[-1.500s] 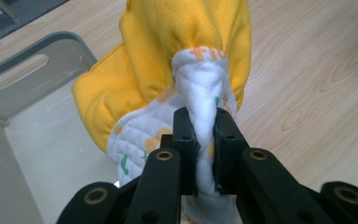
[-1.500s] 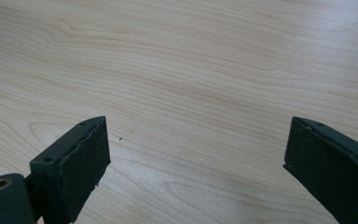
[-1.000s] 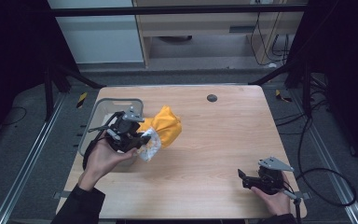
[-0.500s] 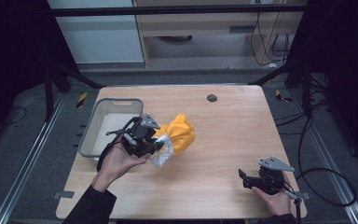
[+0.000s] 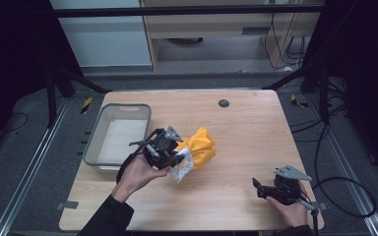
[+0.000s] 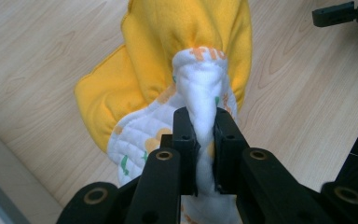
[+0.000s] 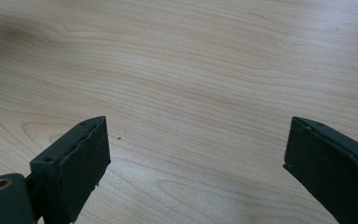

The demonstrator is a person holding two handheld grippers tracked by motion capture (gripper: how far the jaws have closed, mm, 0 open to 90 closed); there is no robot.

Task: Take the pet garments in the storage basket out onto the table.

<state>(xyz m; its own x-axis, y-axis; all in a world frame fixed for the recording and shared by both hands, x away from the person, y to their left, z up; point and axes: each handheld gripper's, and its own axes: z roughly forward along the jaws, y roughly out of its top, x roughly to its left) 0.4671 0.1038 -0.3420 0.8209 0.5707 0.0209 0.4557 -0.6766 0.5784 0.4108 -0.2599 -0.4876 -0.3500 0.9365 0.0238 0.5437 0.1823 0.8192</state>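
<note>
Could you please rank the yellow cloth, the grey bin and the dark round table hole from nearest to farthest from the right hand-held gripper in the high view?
1. Yellow cloth, mid-table, clamped by the left hand-held gripper.
2. Dark round table hole, near the far edge.
3. Grey bin, far left.
Measured from the right hand-held gripper.

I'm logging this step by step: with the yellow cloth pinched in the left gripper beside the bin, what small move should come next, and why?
Probably lower the cloth flat onto the bare table. The left gripper is shut on its white quilted fold, the bunched cloth is already outside the grey bin, and the right gripper waits open nearby.
</note>
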